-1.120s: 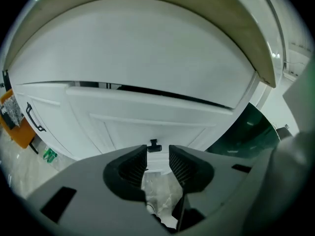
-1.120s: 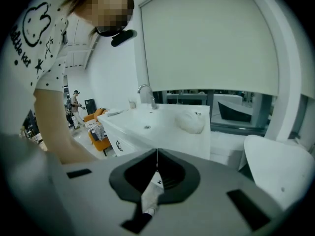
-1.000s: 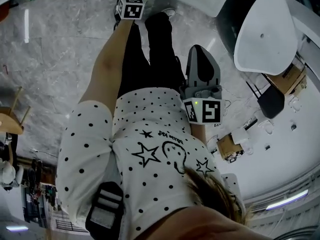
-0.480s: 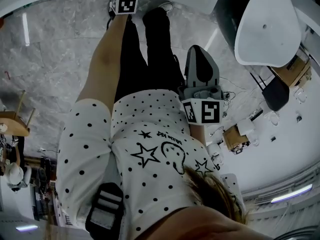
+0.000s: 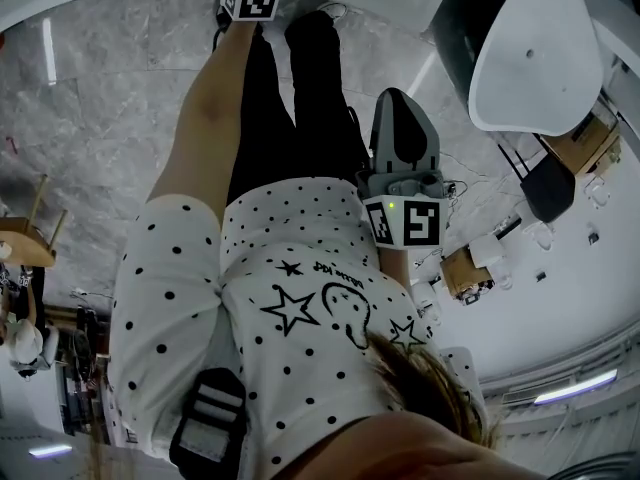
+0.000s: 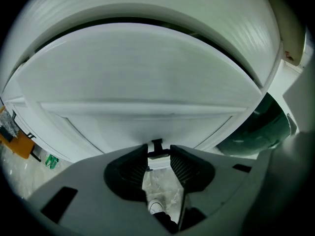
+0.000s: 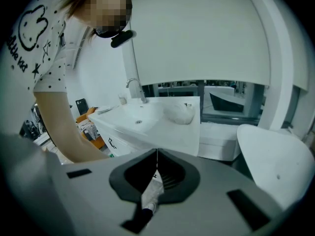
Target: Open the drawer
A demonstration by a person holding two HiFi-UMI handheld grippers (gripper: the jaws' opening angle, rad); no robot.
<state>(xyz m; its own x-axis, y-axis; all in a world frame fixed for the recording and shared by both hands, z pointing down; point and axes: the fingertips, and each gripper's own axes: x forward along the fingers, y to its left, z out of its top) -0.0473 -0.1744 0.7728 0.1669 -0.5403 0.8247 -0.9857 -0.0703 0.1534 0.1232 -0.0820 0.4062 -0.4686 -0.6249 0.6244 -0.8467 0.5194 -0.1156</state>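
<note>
One white flat-fronted drawer [image 6: 142, 124] on record, front flush in the white vanity cabinet [image 7: 123, 140], directly under the broad white countertop [image 6: 147, 58]. Carries a small black pull handle [image 6: 156, 144] at the lower middle of its front. Left gripper [image 6: 158, 151] pointed straight at that handle: jaws well apart, just been closing a little, handle standing at the tips between them, pads not seen pressing on it. Right gripper [image 7: 156, 154] held well apart from the drawer: jaw tips met, nothing between them. On top of the cabinet, in the right gripper view: white sunken basin [image 7: 140, 118] and curved chrome tap [image 7: 134, 85]. Off to the right, a white moulded chair seat [image 5: 530, 63]. In the head view: white polka-dot shirt with black stars [image 5: 300, 303], black trousers [image 5: 300, 118], grey marble floor [image 5: 100, 98].
</note>
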